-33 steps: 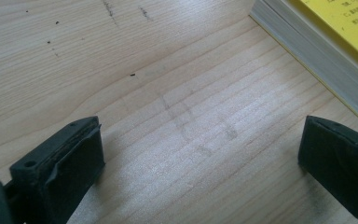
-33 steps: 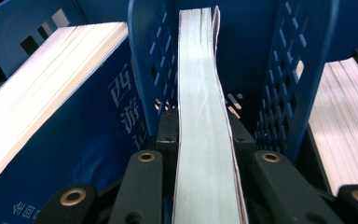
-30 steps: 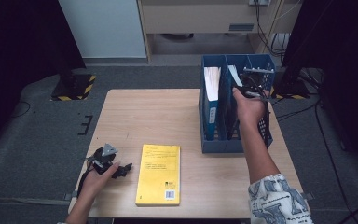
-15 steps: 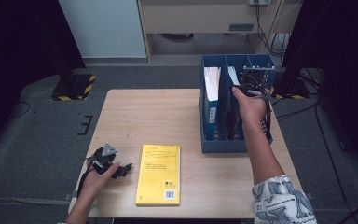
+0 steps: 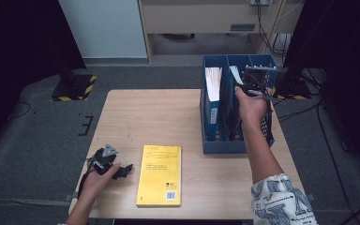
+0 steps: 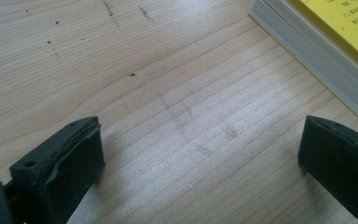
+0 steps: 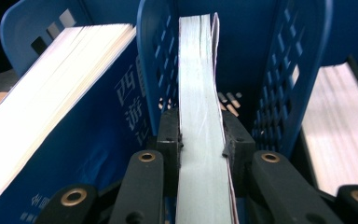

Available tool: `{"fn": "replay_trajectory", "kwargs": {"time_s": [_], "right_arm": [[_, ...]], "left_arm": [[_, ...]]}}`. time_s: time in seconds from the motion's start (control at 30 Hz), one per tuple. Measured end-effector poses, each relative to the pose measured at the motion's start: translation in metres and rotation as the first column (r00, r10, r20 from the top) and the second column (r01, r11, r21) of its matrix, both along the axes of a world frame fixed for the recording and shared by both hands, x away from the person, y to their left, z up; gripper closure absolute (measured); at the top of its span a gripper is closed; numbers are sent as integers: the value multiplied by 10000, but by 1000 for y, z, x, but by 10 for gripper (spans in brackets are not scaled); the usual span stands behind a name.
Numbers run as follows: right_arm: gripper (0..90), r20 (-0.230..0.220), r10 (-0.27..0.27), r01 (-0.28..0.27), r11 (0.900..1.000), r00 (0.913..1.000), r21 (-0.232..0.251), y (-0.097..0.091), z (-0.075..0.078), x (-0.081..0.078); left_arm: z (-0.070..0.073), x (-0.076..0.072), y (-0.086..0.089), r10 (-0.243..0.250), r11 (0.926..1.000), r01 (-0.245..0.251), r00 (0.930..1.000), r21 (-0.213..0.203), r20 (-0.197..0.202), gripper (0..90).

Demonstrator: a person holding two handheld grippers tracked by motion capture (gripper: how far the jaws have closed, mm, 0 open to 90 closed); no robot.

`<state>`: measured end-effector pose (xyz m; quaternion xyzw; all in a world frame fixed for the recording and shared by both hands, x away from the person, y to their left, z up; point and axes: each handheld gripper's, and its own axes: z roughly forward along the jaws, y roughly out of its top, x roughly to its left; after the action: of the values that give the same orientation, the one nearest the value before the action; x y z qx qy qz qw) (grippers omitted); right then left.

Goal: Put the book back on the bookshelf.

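Left tool [image 5: 122, 169]: rests low on the surface at its near left corner, held in the person's left hand [image 5: 98, 176]; in the left gripper view its jaws stand wide apart with bare wood between them and nothing held.
Surface [image 5: 154, 117]: pale wood, with a few dark specks and faint marks in the left gripper view.
Yellow book [image 5: 160, 174]: lies flat on the surface, cover up, just right of the left tool and apart from it; its page edge runs along the upper right corner of the left gripper view.
File box [image 5: 225, 145]: blue, divided into upright slots, standing on the right part of the surface.
Blue book [image 5: 213, 96]: stands upright in the left slot of the file box, pages upward.
Thin book [image 7: 200, 93]: stands upright in the middle slot, beside the blue book with a slotted divider between them; the task's thing.
Right tool [image 7: 200, 140]: reaches into the middle slot from above, jaws clamped on the thin book's page edge, one pad on each side.
Right hand [image 5: 251, 105]: over the file box, holding the right tool.
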<state>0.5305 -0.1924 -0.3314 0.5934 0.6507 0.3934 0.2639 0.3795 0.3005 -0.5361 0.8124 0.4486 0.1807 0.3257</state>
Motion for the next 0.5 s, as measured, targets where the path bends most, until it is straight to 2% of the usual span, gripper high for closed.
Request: {"fn": "replay_trajectory", "kwargs": {"time_s": [0.17,0.5], "right_arm": [[733,229,-102,104,9999,9997,-102,1,5,4],[733,66,-208,209,9996,9998,-205,4,-2,12]], "left_arm": [[0,0,0,-9,10000,9,10000,2,-5,0],[0,0,0,-16,10000,16,10000,2,-20,0]]}}
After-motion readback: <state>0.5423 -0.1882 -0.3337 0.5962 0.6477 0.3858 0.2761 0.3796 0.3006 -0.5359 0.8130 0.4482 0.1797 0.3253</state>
